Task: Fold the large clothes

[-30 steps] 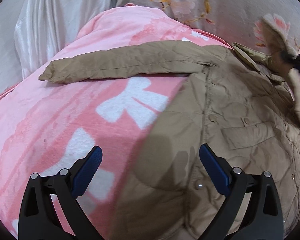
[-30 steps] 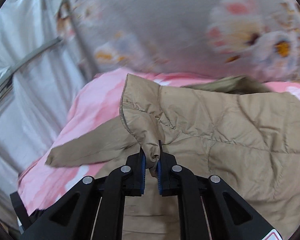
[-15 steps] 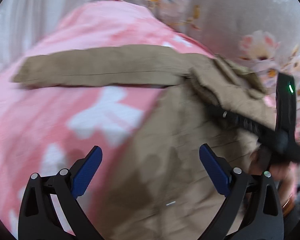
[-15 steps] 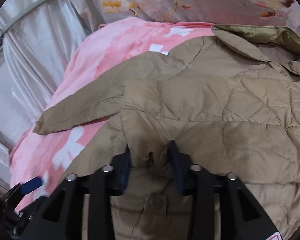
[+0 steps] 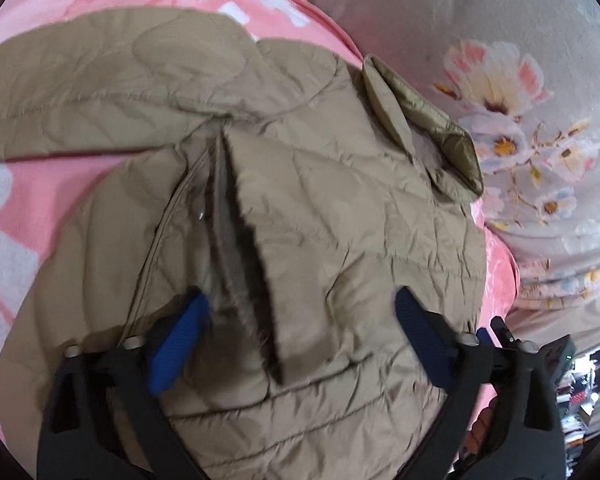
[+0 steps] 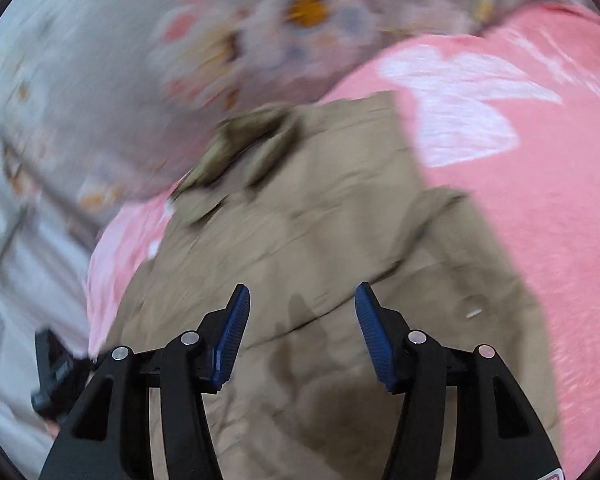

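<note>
A tan quilted jacket (image 5: pixel 340 220) lies on a pink blanket (image 5: pixel 40 208). One side is folded over its front, and the flap's edge runs down the middle. Its sleeve (image 5: pixel 100 92) stretches out to the left and its collar (image 5: pixel 432 120) sits at the upper right. My left gripper (image 5: pixel 300 336) hovers low over the jacket. Its jaws are closing, with the flap's lower edge lying between the blue pads (image 5: pixel 178 340), which do not press on it. In the blurred right wrist view, my right gripper (image 6: pixel 303 336) is above the jacket (image 6: pixel 320 220). Its jaws are opening and hold nothing.
Grey floral fabric (image 5: pixel 520 80) rises behind the blanket and fills the upper left of the right wrist view (image 6: pixel 100 60). Bare pink blanket (image 6: pixel 540 180) lies to the right of the jacket. Part of the other gripper (image 5: pixel 516 348) shows at the lower right of the left wrist view.
My right gripper let go of the jacket flap, which now lies folded over the front, and swung away. My left gripper moved across onto the jacket body and its jaws narrowed.
</note>
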The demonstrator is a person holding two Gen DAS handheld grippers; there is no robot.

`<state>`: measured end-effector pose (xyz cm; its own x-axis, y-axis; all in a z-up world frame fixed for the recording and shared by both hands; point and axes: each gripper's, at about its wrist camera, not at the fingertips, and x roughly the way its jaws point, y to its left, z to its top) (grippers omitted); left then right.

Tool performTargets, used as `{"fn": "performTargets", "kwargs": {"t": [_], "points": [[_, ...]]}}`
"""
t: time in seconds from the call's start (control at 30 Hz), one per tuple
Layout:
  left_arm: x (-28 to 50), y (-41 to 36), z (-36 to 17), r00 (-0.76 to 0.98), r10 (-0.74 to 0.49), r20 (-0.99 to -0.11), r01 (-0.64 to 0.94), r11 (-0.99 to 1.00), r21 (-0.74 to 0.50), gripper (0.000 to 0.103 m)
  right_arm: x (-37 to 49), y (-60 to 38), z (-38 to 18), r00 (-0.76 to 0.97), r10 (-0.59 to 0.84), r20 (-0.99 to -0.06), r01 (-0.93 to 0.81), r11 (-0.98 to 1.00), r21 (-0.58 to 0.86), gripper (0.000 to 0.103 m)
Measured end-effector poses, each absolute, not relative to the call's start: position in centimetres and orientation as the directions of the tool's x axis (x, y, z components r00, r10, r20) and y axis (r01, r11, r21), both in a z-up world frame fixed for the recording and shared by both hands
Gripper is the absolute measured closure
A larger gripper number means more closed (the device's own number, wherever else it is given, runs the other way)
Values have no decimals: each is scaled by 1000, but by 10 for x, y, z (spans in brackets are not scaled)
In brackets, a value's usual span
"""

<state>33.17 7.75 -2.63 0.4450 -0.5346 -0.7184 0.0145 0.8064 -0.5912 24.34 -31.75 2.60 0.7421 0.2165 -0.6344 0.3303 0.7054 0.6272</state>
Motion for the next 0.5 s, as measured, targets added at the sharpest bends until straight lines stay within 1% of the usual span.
{"fn": "performTargets", "kwargs": {"t": [0.03,0.07,0.1,0.13,0.17,0.2,0.23,0.33,0.37,0.43,0.5], "points": [[334,74,-25,443,-540,-715,30,806,-591,48,247,-326,21,742,208,-637,352,687,635,48],[337,70,-22,440,-545,-714,42,806,-590,54,253,-335,14,741,204,-640,377,663,647,48],[339,67,-20,448,-539,-713,45,810,-585,69,260,-342,7,737,208,-644,392,644,657,50],[343,64,-17,457,-529,-715,49,818,-573,85,266,-345,0,736,218,-641,400,624,672,66],[346,58,-10,475,-507,-719,76,838,-541,91,269,-350,-4,735,223,-641,404,614,678,97],[348,55,-3,493,-494,-717,100,850,-517,95,272,-351,-5,737,218,-640,407,613,677,98],[349,55,3,510,-486,-710,118,857,-501,97,271,-352,4,770,182,-611,393,619,680,99],[351,48,28,594,-441,-673,183,888,-421,98,260,-352,35,848,106,-519,319,680,661,100],[352,43,31,622,-405,-670,189,908,-373,98,259,-351,38,848,84,-523,323,701,636,100],[362,31,17,617,-343,-708,185,938,-293,98,270,-351,28,802,67,-593,364,732,575,100],[373,20,-12,577,-280,-767,164,960,-227,98,280,-348,4,716,49,-697,424,762,489,100]]}}
